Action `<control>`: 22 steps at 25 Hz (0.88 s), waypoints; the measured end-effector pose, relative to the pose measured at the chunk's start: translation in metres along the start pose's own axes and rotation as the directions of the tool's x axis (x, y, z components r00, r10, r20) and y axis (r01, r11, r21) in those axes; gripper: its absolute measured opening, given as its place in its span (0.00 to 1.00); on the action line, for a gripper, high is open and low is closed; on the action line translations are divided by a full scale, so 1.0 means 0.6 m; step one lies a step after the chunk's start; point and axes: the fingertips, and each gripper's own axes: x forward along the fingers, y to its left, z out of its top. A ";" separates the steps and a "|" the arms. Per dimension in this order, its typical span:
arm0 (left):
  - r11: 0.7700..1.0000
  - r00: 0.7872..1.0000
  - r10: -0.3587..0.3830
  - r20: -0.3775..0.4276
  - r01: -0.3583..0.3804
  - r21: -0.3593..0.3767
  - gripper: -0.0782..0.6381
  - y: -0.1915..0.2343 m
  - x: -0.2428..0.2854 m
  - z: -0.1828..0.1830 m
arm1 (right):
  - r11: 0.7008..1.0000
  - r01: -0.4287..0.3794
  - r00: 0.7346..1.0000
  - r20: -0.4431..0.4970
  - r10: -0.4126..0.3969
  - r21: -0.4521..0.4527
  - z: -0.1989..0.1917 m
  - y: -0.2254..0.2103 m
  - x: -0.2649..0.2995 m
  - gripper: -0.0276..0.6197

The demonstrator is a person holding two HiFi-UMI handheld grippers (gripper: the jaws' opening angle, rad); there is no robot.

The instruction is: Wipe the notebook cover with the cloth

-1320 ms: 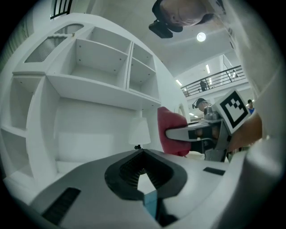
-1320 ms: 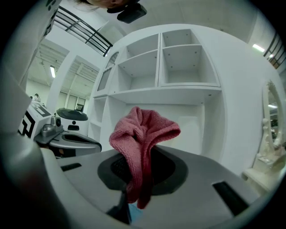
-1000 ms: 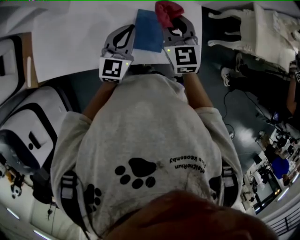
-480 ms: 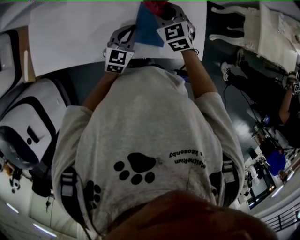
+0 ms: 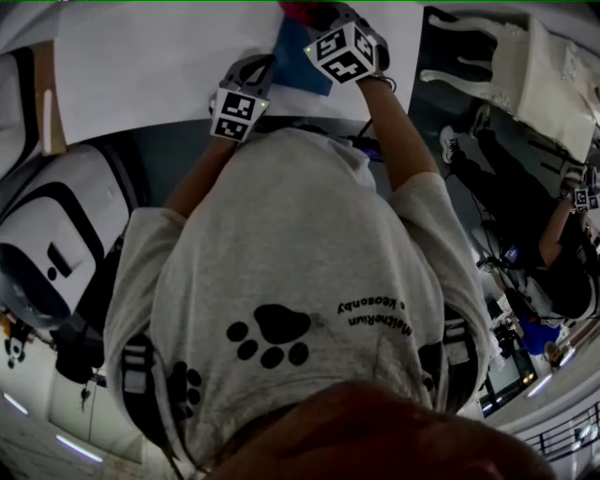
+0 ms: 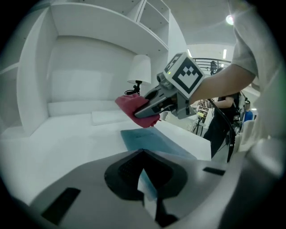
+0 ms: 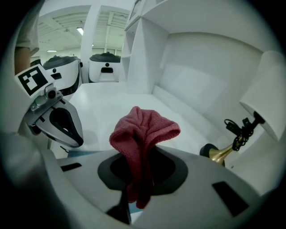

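Note:
The blue notebook (image 5: 298, 58) lies on the white table (image 5: 141, 66), and shows as a flat blue cover (image 6: 152, 142) in the left gripper view. My left gripper (image 5: 261, 67) is shut on its near edge; a blue sliver sits between the jaws of the left gripper (image 6: 144, 156). My right gripper (image 5: 317, 19) is shut on a bunched red cloth (image 5: 298, 11), and the cloth (image 7: 143, 129) sticks up out of the right gripper (image 7: 140, 154). Seen from the left gripper, the cloth (image 6: 133, 108) hangs just above the notebook's far end.
A white lamp (image 6: 140, 71) with a brass base (image 7: 219, 154) stands at the back of the table, inside a white shelf alcove. A white chair (image 5: 506, 66) and another person (image 5: 562, 244) are on the right. White machines (image 5: 56, 244) stand at the left.
My right gripper has carried the red cloth forward and leftwards over the far part of the notebook. The left gripper has stayed at the notebook's near edge.

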 end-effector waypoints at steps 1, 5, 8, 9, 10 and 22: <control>1.000 1.000 -0.003 -0.004 0.003 -0.008 0.12 0.000 0.000 -0.003 | 1.000 -0.022 0.999 -0.029 0.022 -0.012 -0.005 0.004 0.009 0.16; 1.000 0.999 -0.004 -0.034 0.003 -0.018 0.13 -0.001 0.005 -0.014 | 0.994 -0.098 0.986 -0.137 0.092 -0.038 -0.023 0.015 0.037 0.16; 1.000 0.998 -0.010 -0.064 0.008 -0.028 0.13 -0.003 0.011 -0.024 | 0.989 -0.137 0.971 -0.208 0.121 -0.060 -0.029 0.018 0.051 0.16; 0.999 0.997 -0.015 -0.077 0.012 -0.031 0.12 -0.003 0.014 -0.028 | 0.987 -0.149 0.964 -0.232 0.131 -0.062 -0.030 0.017 0.055 0.16; 0.999 0.996 -0.021 -0.091 0.018 -0.036 0.13 -0.004 0.017 -0.032 | 0.985 -0.162 0.956 -0.258 0.141 -0.061 -0.032 0.017 0.061 0.16; 0.999 0.981 -0.042 -0.192 0.042 -0.007 0.12 -0.013 0.028 -0.059 | 0.967 -0.247 0.854 -0.485 0.186 -0.063 -0.055 0.025 0.094 0.15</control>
